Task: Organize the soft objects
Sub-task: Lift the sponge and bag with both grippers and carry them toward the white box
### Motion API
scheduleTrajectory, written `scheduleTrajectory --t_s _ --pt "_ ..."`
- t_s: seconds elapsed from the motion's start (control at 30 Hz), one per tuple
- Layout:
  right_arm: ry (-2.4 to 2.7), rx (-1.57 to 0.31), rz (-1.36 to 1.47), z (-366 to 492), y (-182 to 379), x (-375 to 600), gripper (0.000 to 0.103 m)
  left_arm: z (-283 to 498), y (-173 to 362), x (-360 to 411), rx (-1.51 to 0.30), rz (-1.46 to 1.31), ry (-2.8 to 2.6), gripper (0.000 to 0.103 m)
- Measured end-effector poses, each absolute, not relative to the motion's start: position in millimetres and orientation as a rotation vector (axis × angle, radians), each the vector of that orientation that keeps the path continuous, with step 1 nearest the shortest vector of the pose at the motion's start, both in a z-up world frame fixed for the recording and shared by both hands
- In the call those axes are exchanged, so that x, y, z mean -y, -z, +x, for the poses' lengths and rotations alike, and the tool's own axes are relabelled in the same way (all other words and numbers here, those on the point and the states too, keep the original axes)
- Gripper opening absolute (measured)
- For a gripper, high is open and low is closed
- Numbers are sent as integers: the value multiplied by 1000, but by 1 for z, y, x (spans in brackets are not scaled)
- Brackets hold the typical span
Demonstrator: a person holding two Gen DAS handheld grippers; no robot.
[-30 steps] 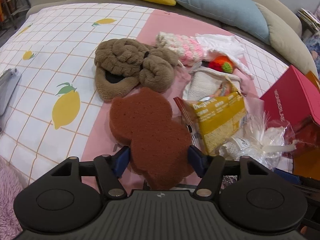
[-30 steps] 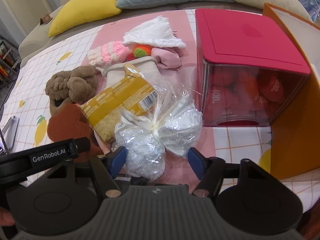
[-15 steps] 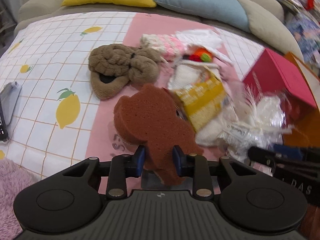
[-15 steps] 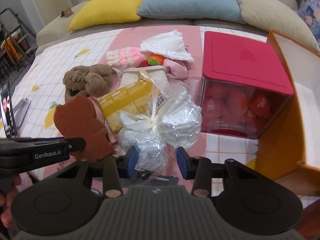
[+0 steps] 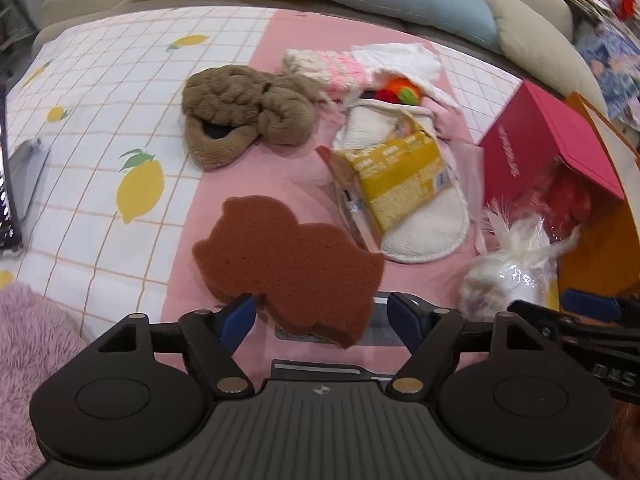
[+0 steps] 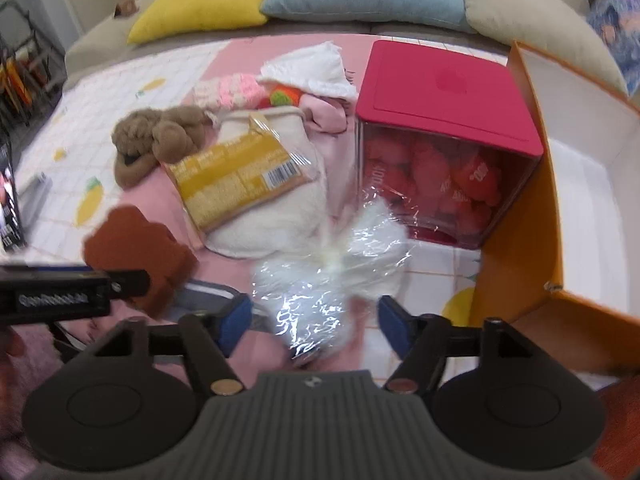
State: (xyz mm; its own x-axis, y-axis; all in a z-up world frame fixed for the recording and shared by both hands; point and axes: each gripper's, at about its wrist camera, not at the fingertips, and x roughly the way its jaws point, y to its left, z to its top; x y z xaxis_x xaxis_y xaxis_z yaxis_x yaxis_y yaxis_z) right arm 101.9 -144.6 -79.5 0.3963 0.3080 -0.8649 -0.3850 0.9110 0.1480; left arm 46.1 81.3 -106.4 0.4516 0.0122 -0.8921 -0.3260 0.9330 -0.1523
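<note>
My left gripper (image 5: 320,316) points steeply down at the bed; its blue-padded jaws are opening wide. The flat, rust-brown, bear-shaped sponge (image 5: 288,268) lies between them on the pink stripe of the lemon-print bedsheet (image 5: 100,128), its near end between the pads, and neither pad seems to press it. My right gripper (image 6: 314,320) is also opening, with the crinkly clear-plastic bundle of white fluff (image 6: 328,276) lying loose between its pads, near the bed's right edge.

Beyond the sponge sit a yellow packaged cloth on a cream fleece slipper (image 5: 404,184), then a brown plush slipper pair (image 5: 248,116), and a heap of pink-and-white knitwear (image 5: 324,66) toward the far edge, below the yellow and blue cushions. To the right stands a red-lidded clear box of red soft items (image 6: 444,120), and beside it an open orange carton (image 6: 540,208).

To do this step well, I judge each gripper should close squarely across the middle of its soft item, firmly enough that it cannot sag out, then lift straight before carrying it toward a container.

The right view is motion-blurred, so the bundle's contents are unclear. The carton's floor is partly cut off, and the left edge shows only a sliver of a dark screen.
</note>
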Motion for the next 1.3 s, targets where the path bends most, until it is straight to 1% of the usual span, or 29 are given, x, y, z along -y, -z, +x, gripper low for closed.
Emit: scheduleTrajectory --t_s 0.07,0.17,0.33,0.4,0.67,0.83,0.87,0.97,1.13,1.3 --pt "-414 -1103 22 105 80 149 83 49 111 -85 -1093 -363 -230 89" --pt "-340 -1142 174 113 84 160 83 53 116 -88 -1097 -407 -246 89" --pt "-209 -1189 406 127 94 183 83 60 123 -81 -1109 -384 -250 89" --pt "-193 -1215 444 131 99 182 83 64 127 -77 -1119 -361 -254 89" --pt "-227 -1237 367 139 119 154 77 72 139 -69 -1147 -282 -260 89" --pt "-251 -1223 267 137 126 147 64 73 144 -67 -1155 -242 -257 87" --pt "-255 -1222 246 136 126 145 60 73 144 -66 -1154 -234 -254 83" --pt "-273 -1209 185 133 124 142 55 72 143 -65 -1156 -222 -242 79" --pt "-311 -1180 154 126 114 144 53 65 136 -71 -1145 -262 -230 76" --pt "-345 -1122 114 117 95 144 52 54 114 -70 -1093 -274 -206 72"
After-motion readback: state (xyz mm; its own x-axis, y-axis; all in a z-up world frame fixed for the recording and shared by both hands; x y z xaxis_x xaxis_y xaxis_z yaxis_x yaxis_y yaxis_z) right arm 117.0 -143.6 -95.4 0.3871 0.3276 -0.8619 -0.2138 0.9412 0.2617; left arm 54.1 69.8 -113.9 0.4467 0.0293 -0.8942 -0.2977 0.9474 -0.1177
